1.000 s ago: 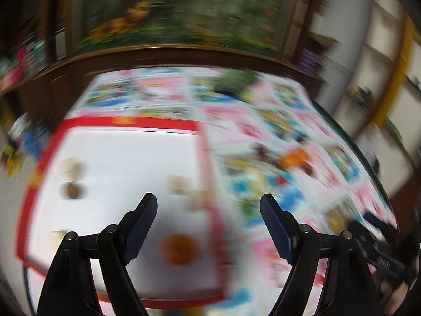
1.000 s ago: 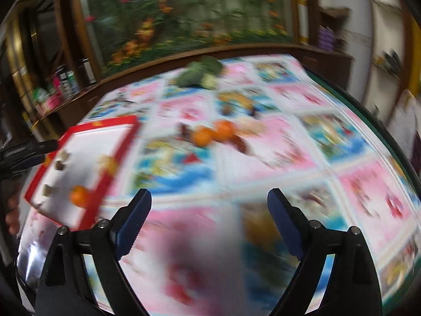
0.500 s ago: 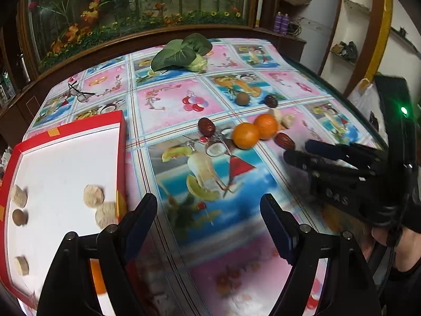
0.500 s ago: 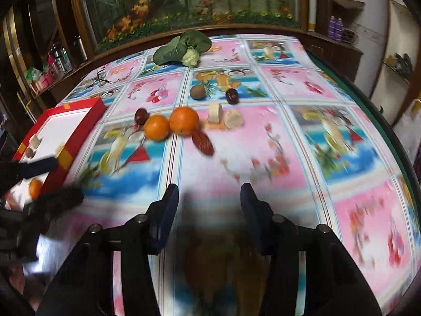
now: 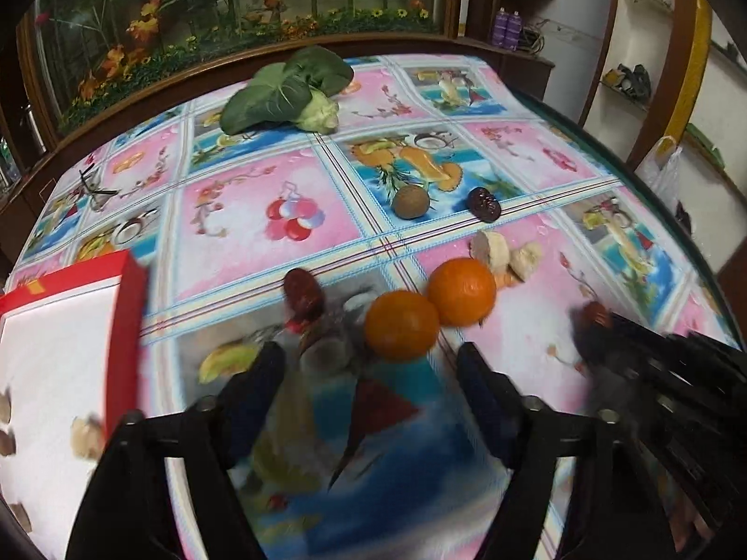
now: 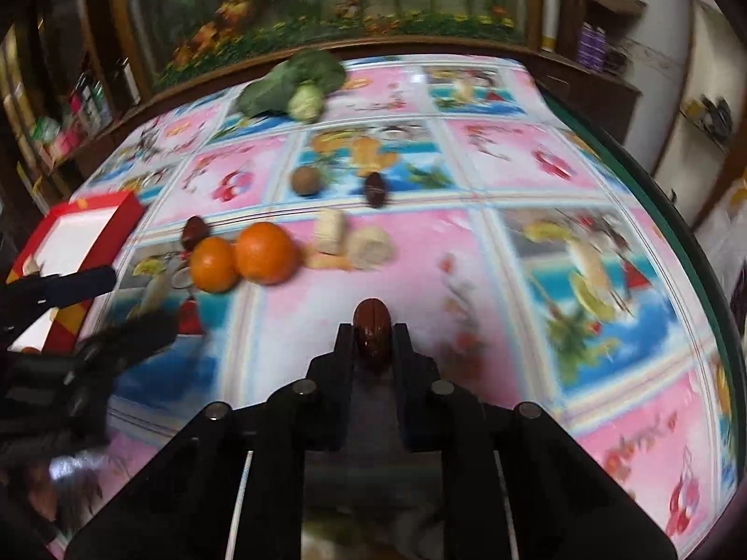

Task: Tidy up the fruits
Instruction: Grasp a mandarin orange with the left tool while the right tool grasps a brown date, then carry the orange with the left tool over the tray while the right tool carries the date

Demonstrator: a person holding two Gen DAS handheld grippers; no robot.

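My right gripper point(image 6: 372, 343) is shut on a brown-red date point(image 6: 371, 329) at the tablecloth; the left wrist view shows it at the right edge with the same date point(image 5: 595, 312). My left gripper point(image 5: 366, 371) has its jaws closing, their pads touching nothing. The nearer orange point(image 5: 401, 326) lies just ahead of its tips, with a second orange point(image 5: 462, 291) against it. Another date point(image 5: 303, 296) lies left of the oranges. The red tray point(image 5: 126, 326) with a white floor sits at the left and holds several small pieces.
Farther back lie a brown round fruit point(image 5: 410, 203), a dark date point(image 5: 484, 204), peeled banana pieces point(image 5: 490, 249) and a leafy green vegetable point(image 5: 289, 88). The table's green edge point(image 6: 677, 242) runs along the right. A wooden ledge with plants borders the far side.
My right gripper came down and shut on the date. My left gripper swung right from over the tray to just before the oranges, and its jaws narrowed.
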